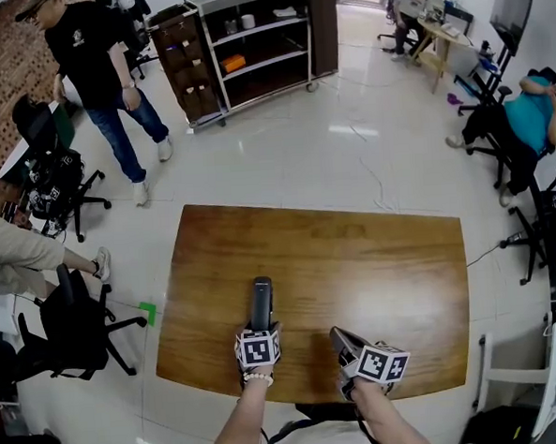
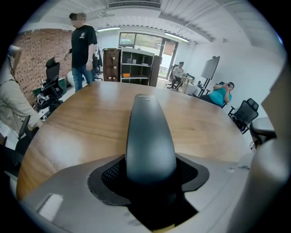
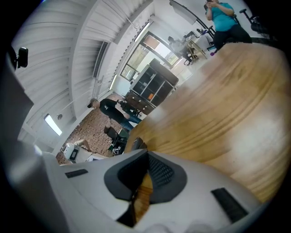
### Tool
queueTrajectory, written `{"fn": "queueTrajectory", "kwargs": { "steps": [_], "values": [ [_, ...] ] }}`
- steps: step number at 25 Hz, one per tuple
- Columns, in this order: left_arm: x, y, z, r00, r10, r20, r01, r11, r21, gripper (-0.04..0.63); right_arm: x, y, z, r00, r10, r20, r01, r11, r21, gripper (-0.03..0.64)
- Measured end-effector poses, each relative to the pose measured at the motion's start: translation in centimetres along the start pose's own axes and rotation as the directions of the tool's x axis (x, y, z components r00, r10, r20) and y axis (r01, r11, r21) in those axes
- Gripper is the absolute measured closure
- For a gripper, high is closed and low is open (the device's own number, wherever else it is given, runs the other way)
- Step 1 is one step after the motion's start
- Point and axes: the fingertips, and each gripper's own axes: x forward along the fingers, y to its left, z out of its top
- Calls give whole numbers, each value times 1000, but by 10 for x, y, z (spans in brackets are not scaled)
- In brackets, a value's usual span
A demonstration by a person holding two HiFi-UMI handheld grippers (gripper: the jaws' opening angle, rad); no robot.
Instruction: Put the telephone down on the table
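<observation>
The telephone is a dark, slim handset, and my left gripper is shut on its near end. It points away from me over the near part of the wooden table. In the left gripper view the handset fills the middle, pinched between the two black pads of the left gripper, low over the table. I cannot tell whether it touches the wood. My right gripper hovers just to the right, near the table's front edge. The right gripper is shut with nothing in it.
A person in black stands at the far left by office chairs. A dark shelf cart stands beyond the table. Another person sits at the right among chairs and stands. White floor surrounds the table.
</observation>
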Motion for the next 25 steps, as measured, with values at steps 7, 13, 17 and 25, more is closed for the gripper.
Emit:
{"fn": "queueTrajectory", "kwargs": {
  "steps": [7,13,17,25],
  "values": [
    [1,-5,-1,1000,12,8,-12,999,39,275,-1,-4,0,1000,-2,-1,2,1000,6,617],
    [0,-10,0,1000,22,9,-23,994,104,234,-4,-3,0,1000,1,3,-1,1000,9,617],
    [-1,-14,0,1000,28,9,-29,995,100,156,-7,-2,-2,1000,1,5,-1,1000,15,617],
    [-43,-11,17,978,-106,178,117,992,-54,140,-13,-5,-2,1000,5,13,-5,1000,-4,617]
  ]
}}
